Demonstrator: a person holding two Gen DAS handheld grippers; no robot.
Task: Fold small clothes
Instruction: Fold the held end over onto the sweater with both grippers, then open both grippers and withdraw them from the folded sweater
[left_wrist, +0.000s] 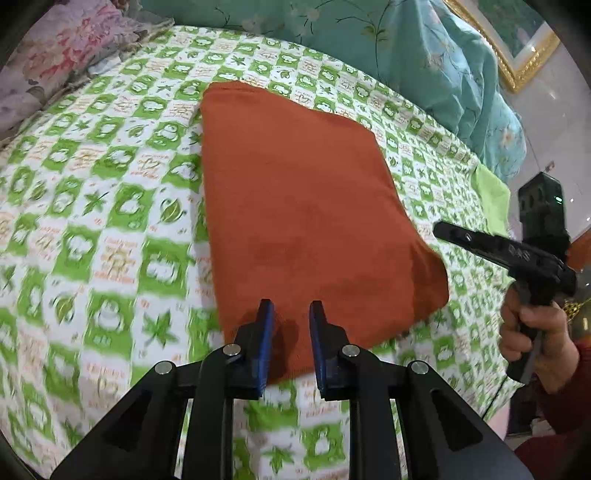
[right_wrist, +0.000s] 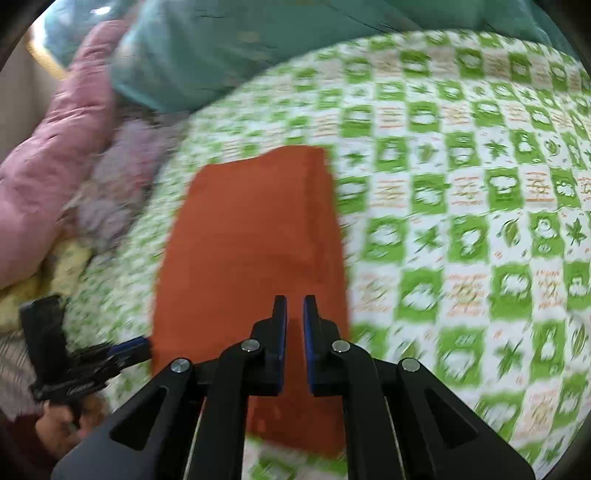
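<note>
A rust-orange garment (left_wrist: 295, 206) lies folded flat as a long rectangle on the green-and-white patterned bedsheet (left_wrist: 110, 206). My left gripper (left_wrist: 291, 314) hovers over its near end, jaws open with a narrow gap, holding nothing. My right gripper (left_wrist: 454, 234) shows at the right, above the sheet beside the garment, held in a hand. In the right wrist view the garment (right_wrist: 251, 251) lies ahead, and my right gripper (right_wrist: 294, 306) is above its near part, jaws slightly apart and empty. The left gripper (right_wrist: 129, 347) shows at the garment's left edge.
A teal floral quilt (left_wrist: 424, 48) is bunched along the far side of the bed. Pink and floral bedding (left_wrist: 55, 62) is piled at the far left, also seen in the right wrist view (right_wrist: 55, 177). The bed edge and a gold picture frame (left_wrist: 517, 62) are at right.
</note>
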